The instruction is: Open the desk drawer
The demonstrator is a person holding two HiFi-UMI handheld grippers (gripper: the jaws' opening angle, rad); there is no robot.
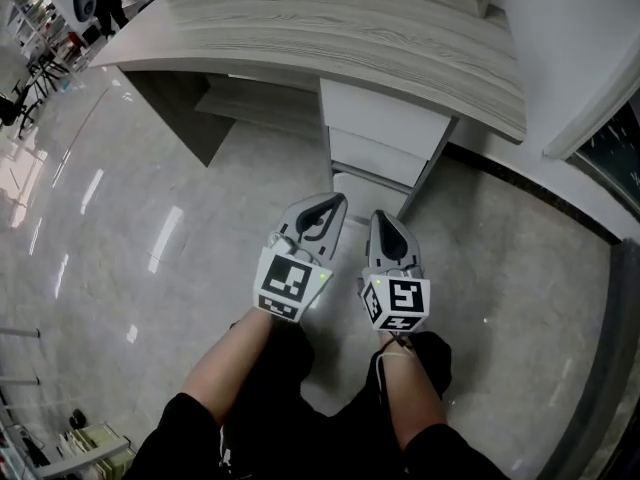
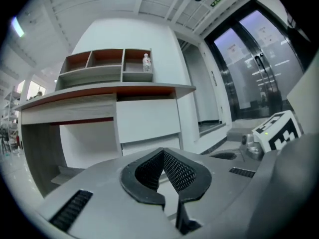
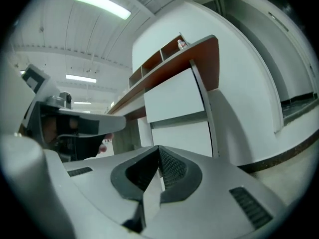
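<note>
White desk drawer (image 1: pixel 385 118) sits fully closed beneath the desktop.

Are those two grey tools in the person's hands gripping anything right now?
Nothing is held. The left tool and the right tool are both shut and empty, short of the white desk drawers and not touching them.

I hold the left gripper (image 1: pixel 318 214) and the right gripper (image 1: pixel 388 236) side by side low in front of me on bare forearms, both pointing ahead, jaws pressed together on nothing.
</note>
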